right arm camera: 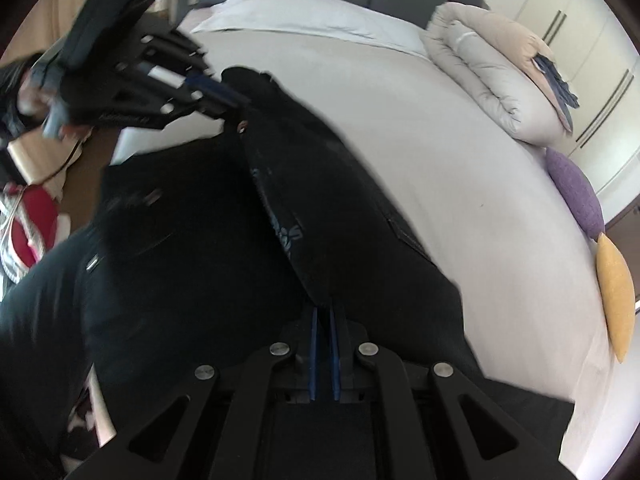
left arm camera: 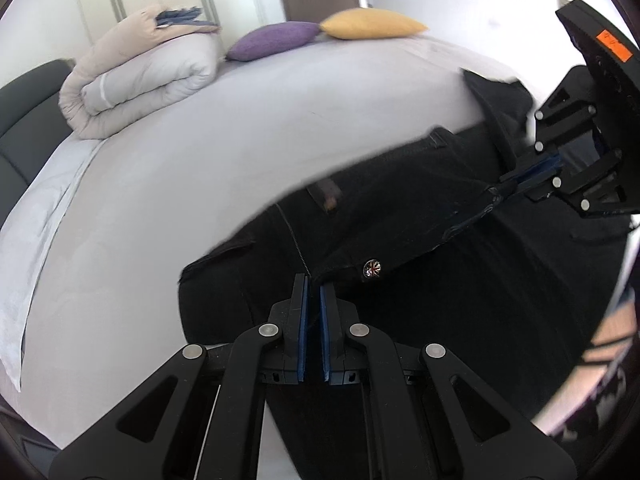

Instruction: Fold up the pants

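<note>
Black pants (left arm camera: 400,216) stretch by the waistband between two hand-held grippers above a white bed (left arm camera: 200,160). The left gripper (left arm camera: 314,286) pinches the waistband edge beside the metal button (left arm camera: 372,269). The right gripper (right arm camera: 324,312) pinches the waistband's other end. The legs hang off the bed's edge.

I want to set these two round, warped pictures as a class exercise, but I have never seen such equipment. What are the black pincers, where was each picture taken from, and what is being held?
Each picture comes from a wide-angle camera on a hand-held pincer, looking along its two fingers. In the left view, the left gripper pinches the black pants near the metal button; the right gripper grips the waistband farther along. The right view shows the same from the other end. The pants hang above a bed bearing a rolled duvet and two cushions.
</note>
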Motion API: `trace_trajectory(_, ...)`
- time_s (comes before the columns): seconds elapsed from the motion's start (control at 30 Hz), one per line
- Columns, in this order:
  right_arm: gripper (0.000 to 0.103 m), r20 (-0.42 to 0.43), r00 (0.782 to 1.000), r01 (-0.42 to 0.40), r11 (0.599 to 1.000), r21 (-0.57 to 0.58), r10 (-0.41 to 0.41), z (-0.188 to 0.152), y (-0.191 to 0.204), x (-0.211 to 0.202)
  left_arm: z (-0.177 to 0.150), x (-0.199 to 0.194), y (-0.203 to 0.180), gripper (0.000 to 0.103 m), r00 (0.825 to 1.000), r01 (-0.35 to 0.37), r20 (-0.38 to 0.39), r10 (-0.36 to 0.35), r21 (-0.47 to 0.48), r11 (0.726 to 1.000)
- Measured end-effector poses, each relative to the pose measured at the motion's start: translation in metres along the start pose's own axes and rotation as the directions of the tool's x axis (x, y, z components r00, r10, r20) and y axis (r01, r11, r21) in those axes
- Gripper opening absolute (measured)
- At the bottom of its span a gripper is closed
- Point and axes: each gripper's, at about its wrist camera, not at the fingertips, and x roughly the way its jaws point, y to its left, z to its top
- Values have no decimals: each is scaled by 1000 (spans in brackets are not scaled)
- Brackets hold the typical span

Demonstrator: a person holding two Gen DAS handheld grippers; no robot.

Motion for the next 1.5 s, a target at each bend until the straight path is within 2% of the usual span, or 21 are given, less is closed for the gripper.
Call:
trace_trajectory(0.17,6,-39,998,37,998,-59,-40,-33,61,-14,-50,-20,-40,4,997,57,-62,-55,26,998)
trace_trajectory(0.33,6,-66,995,63,994,-86,-69,-45,100,-12,-90,-33,-67,4,993,65,-98,-61,41,997)
trace_trajectory(0.37,6,-68,995,68,994,-90,-75,-56,112,-19,-94,-36,-70,4,993,67,-98,-63,42,997)
trace_trajectory(0.6,6,-78,991,97,989,-116,-106,-66,143,-26,-124,-59,-91,4,992,83,-103,-78,43,996)
trace_trajectory(1.0,7,-91,988,108,982,-157,-123,-65,166,-19,-138,-62,-80,4,989,96,-117,-95,5,995)
trace_trajectory(1.17,8,-101,986,115,982,-150,-131,-72,174,-9,-126,-57,-71,8,990,74,-122,-72,13,997)
trace_trajectory(1.23,8,-96,986,120,983,-138,-134,-72,174,-7,-126,-63,-69,12,988,68,-141,-66,14,998)
trace_trajectory(1.37,11,-77,987,133,983,-125,-143,-77,178,-9,-128,-82,-58,13,988,28,-152,-28,-7,1000)
trace_trajectory(1.4,11,-73,987,135,983,-125,-145,-78,178,-10,-124,-89,-59,13,990,2,-139,-3,-7,1000)
trace_trajectory(1.5,11,-63,987,139,983,-121,-148,-80,178,-12,-107,-102,-68,13,996,-15,-89,14,-8,1000)
